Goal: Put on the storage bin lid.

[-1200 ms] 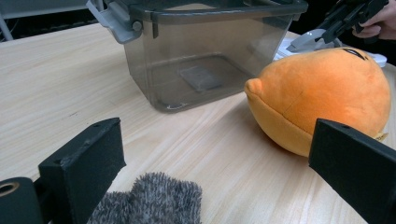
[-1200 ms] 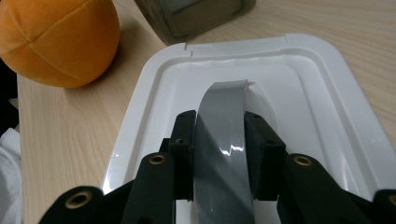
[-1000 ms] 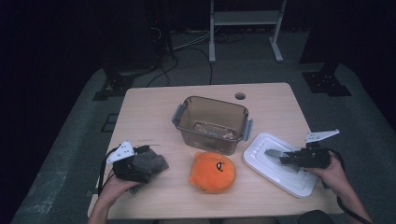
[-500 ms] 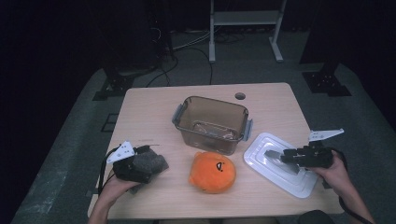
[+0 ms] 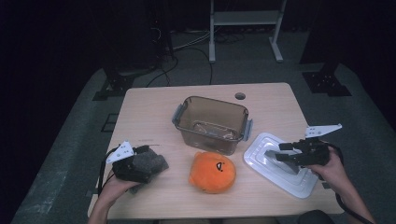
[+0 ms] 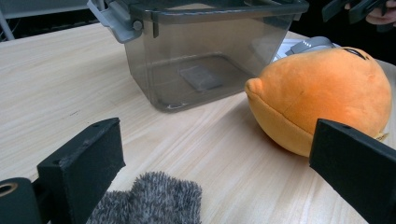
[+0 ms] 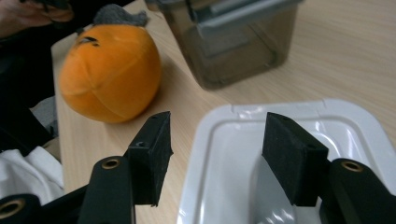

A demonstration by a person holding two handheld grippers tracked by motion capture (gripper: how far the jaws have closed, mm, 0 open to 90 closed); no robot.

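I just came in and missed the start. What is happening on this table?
A person works with a tool in each hand. The right tool hangs over the white lid, which lies flat on the table; its jaws have just been opening, nothing between them. The left tool rests open at a grey glove. The box stands uncovered, an orange plush in front of it.

Table (image 5: pixel 154 112) fills mid-frame. Container (image 5: pixel 212 122) at centre. Plush toy (image 5: pixel 212 171) just below it, lower centre. Lid (image 5: pixel 280 170) lies flat at lower right, right of the toy. Fuzzy cloth (image 5: pixel 149 161) at lower left, left of the toy, well apart from the lid.
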